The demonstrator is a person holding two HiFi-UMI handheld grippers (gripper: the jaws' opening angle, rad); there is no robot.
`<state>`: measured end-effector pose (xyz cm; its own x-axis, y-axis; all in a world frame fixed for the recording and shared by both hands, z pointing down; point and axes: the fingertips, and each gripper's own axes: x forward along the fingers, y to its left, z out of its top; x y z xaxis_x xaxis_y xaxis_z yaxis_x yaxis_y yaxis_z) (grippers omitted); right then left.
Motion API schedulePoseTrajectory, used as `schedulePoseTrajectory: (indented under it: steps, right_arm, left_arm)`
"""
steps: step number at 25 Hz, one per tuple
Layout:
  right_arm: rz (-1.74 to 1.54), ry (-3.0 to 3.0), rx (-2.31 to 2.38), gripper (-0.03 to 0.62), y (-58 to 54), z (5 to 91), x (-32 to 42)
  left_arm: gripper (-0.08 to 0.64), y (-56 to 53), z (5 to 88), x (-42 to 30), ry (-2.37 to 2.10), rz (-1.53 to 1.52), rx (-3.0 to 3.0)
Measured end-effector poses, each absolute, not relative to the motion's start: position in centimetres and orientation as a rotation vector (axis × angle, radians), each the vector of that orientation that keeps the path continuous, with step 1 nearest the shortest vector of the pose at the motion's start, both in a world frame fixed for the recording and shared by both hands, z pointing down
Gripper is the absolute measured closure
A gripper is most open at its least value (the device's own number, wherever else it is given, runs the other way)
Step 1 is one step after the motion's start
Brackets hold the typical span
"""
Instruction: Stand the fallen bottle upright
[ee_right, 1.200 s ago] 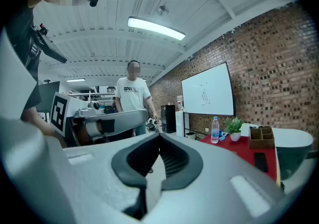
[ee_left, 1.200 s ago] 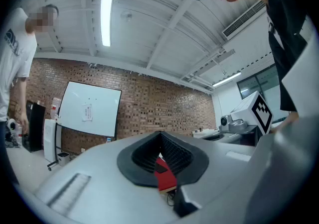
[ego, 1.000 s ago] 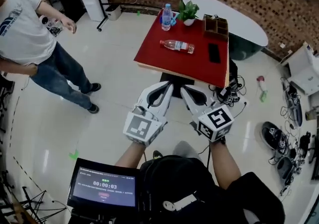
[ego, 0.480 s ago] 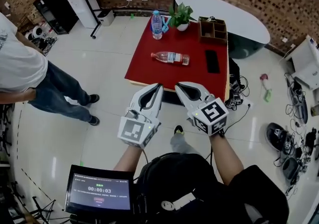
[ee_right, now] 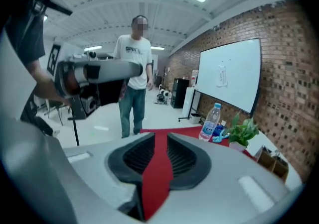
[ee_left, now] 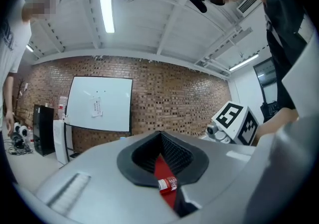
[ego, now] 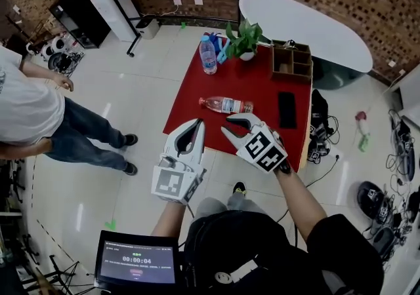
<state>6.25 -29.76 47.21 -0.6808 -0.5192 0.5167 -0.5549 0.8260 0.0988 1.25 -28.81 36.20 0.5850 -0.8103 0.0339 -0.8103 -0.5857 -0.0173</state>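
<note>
A clear bottle with a red label (ego: 225, 104) lies on its side near the front of the red table (ego: 197, 87). In the left gripper view its label (ee_left: 167, 184) shows through the slit between the jaws. My left gripper (ego: 197, 123) (ee_left: 160, 136) is shut and empty, and hangs over the floor just short of the table's front edge. My right gripper (ego: 237, 123) (ee_right: 160, 136) hovers right in front of the fallen bottle. Its jaws are opening and nothing is between them. A second bottle (ego: 208, 55) (ee_right: 211, 122) stands upright at the table's far left.
A potted plant (ego: 244, 39) (ee_right: 242, 132), a wooden organizer (ego: 291, 61) and a black phone (ego: 286, 109) share the table. A person (ego: 39, 117) (ee_right: 133, 78) stands on the floor to the left. A white oval table (ego: 308, 21) is behind, and cables and shoes litter the floor at right.
Both grippers have moved forward to the red table's front edge. The right gripper's jaws have parted and tipped down near the fallen bottle. The bottle has not moved.
</note>
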Motion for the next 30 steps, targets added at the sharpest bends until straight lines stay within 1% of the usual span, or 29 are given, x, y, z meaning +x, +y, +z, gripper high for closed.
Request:
schedulePoseTrajectory:
  steps: [1,3,4,5,10,17,22,30]
  right_arm:
    - [0.042,-2.400,0.748,0.506,-30.8,48.7,6.0]
    - [-0.069,-2.233,0.666,0.414,-33.2,52.2,5.4]
    - [-0.124,-2.150,0.631,0.379,-34.6,54.1,5.1]
    - [-0.169,-2.078,0.602,0.364,-36.1,55.9,4.7]
    - [-0.250,-1.842,0.459,0.353,-41.7,63.3,2.4]
    - [-0.224,-1.693,0.359,0.350,-44.8,68.4,-0.5]
    - [-0.198,-1.780,0.443,0.351,-44.8,66.1,-0.1]
    - [0.043,-2.116,0.827,0.353,-45.0,55.3,6.3]
  left_arm:
    - [0.554,-29.5,36.5,1.0,-1.441,0.069,2.782]
    - [0.554,-30.6,37.1,0.5,-1.449,0.069,2.768]
    - [0.554,-31.1,37.4,0.2,-1.449,0.064,2.764]
    - [0.554,-31.5,37.6,-0.2,-1.452,0.063,2.757]
    - [0.554,-33.1,38.3,-2.5,-1.462,0.054,2.740]
    - [0.554,-34.8,37.8,-6.1,-1.461,0.021,2.722]
    - [0.554,-34.7,37.7,-6.4,-1.445,0.010,2.732]
    - [0.554,-34.4,37.1,-4.1,-1.351,0.005,2.797]
